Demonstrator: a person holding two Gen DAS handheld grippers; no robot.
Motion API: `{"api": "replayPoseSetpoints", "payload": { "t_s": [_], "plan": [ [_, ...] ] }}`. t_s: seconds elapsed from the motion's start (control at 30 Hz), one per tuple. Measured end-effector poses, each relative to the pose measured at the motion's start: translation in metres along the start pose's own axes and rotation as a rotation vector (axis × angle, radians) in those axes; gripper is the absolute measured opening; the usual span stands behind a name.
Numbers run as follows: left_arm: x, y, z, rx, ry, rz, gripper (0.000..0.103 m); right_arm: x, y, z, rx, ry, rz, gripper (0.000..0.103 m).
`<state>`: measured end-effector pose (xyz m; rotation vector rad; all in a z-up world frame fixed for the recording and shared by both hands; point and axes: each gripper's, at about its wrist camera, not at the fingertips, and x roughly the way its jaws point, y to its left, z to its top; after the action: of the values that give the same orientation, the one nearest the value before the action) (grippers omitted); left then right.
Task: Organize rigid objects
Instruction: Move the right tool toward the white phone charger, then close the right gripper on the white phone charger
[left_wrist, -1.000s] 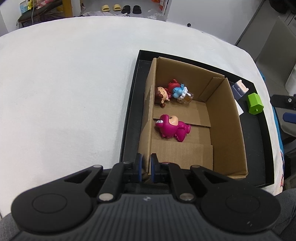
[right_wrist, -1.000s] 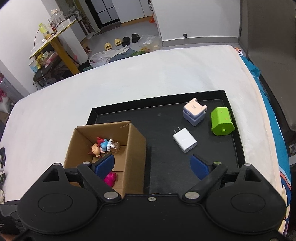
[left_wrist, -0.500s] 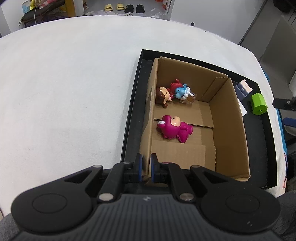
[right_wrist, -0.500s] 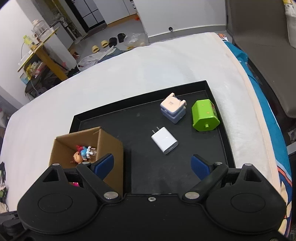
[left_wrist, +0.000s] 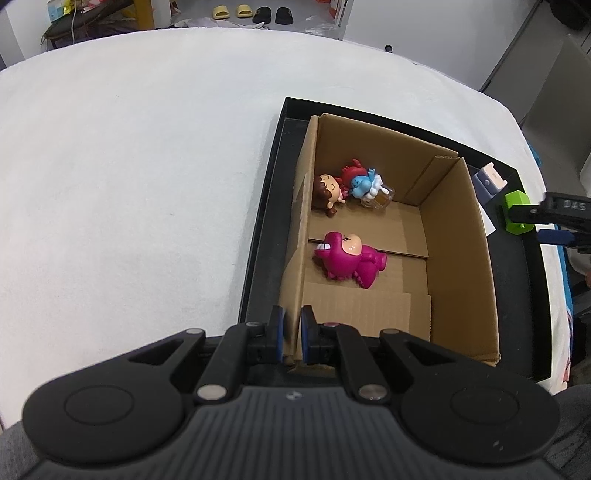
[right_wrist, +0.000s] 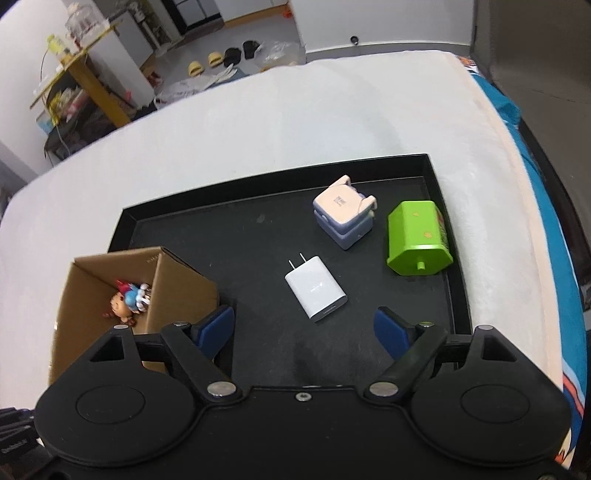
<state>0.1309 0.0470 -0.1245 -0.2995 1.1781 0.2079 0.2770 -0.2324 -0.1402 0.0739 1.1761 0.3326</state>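
Observation:
A brown cardboard box (left_wrist: 458, 258) stands in a black tray (right_wrist: 258, 236). My left gripper (left_wrist: 291, 334) is shut on the box's near left wall. Inside lie a magenta dinosaur toy (left_wrist: 347, 262), a brown-haired doll (left_wrist: 327, 192) and a blue and red figure (left_wrist: 362, 182). My right gripper (right_wrist: 304, 328) hangs over the tray with nothing between its fingers, its jaws closing, just short of a white plug charger (right_wrist: 316, 290). Farther off sit a pink and lilac cube charger (right_wrist: 345, 210) and a green block (right_wrist: 417, 238). The right gripper's fingers (left_wrist: 554, 221) show at the left view's right edge.
The tray rests on a white cloth-covered table (left_wrist: 129, 166). A blue patterned cover (right_wrist: 546, 206) hangs at the table's right edge. Beyond the table are a yellow shelf (right_wrist: 92, 85), slippers (right_wrist: 221, 59) on the floor and a grey chair (right_wrist: 532, 44).
My right gripper has sunk toward the tray and shifted right, so the chargers look larger and the box slid left in its view. Its fingers have drawn a little closer. My left gripper kept still.

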Motion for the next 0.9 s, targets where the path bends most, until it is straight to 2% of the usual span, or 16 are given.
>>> {"api": "replayPoseSetpoints", "payload": {
  "t_s": [0.2,0.53,0.67,0.7,0.73,0.8,0.9],
  "plan": [
    [0.003,0.004,0.001,-0.018,0.005,-0.018,0.009,0.023,0.006,0.006,-0.069,0.036,-0.025,0.076],
    [0.004,0.004,-0.002,-0.008,0.004,-0.023,0.009,0.056,0.012,0.014,-0.166,0.09,-0.071,0.073],
    [0.005,0.003,-0.003,-0.005,0.01,-0.021,0.009,0.065,0.014,0.014,-0.206,0.082,-0.114,0.069],
    [0.005,0.004,-0.003,-0.006,0.011,-0.023,0.009,0.067,0.014,0.013,-0.213,0.085,-0.114,0.061],
    [0.005,0.004,-0.003,-0.006,0.011,-0.024,0.009,0.07,0.014,0.012,-0.213,0.1,-0.109,0.042],
    [0.005,0.005,-0.004,-0.006,0.011,-0.028,0.009,0.072,0.011,0.008,-0.198,0.121,-0.106,0.038],
    [0.004,0.005,-0.003,-0.003,0.01,-0.032,0.009,0.066,0.009,0.002,-0.189,0.13,-0.114,0.037]
  ]
}}
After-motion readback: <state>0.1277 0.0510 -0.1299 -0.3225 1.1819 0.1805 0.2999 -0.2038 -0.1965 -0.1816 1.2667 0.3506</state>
